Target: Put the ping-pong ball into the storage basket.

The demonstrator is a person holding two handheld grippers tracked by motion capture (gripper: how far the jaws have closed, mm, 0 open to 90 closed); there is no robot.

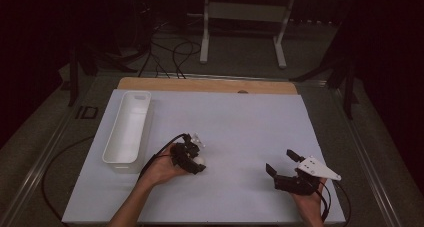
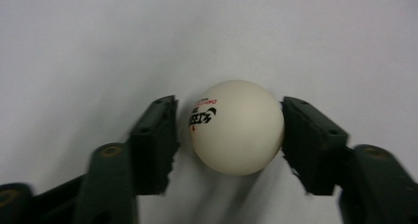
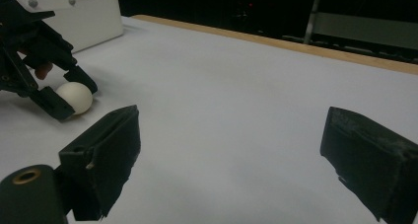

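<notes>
Straddling ball (image 2: 237,127): left gripper (image 2: 229,135), ajar.

Your high view looks forward and down over the white rectangular tabletop (image 1: 240,122). Your left gripper view hangs close above it. Your right gripper view skims low toward eleven o'clock; all three share the small white plastic ball (image 1: 199,161) (image 2: 237,127) (image 3: 75,97).

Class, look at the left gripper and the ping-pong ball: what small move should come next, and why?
Probably close the left gripper: the ping-pong ball sits between its open jaws on the white table, a sliver of gap showing on one side. The right gripper waits open, apart.
</notes>
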